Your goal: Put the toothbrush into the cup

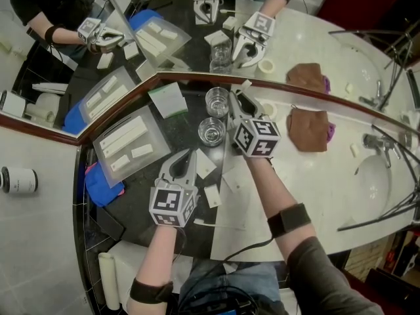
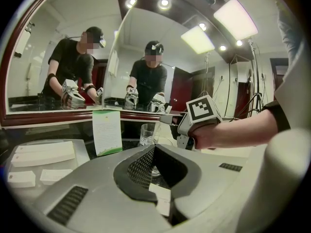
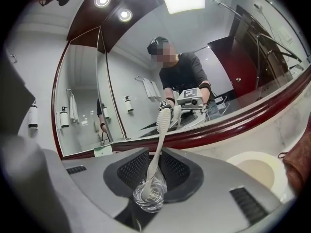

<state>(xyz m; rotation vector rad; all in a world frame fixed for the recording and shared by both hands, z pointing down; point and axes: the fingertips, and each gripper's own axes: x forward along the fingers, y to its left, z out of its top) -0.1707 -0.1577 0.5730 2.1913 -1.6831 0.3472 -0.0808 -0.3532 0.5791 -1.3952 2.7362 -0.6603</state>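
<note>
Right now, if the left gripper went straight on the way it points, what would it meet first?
Probably the nearer glass cup, just beyond the left gripper; depth is hard to judge.

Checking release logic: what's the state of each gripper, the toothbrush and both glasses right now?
toothbrush: handle end in cup, leaning, head up.
cup: upright, holds toothbrush.
second glass: upright, looks empty.
right gripper: open, jaws either side of toothbrush, not pressing.
left gripper: shut, empty.
</note>
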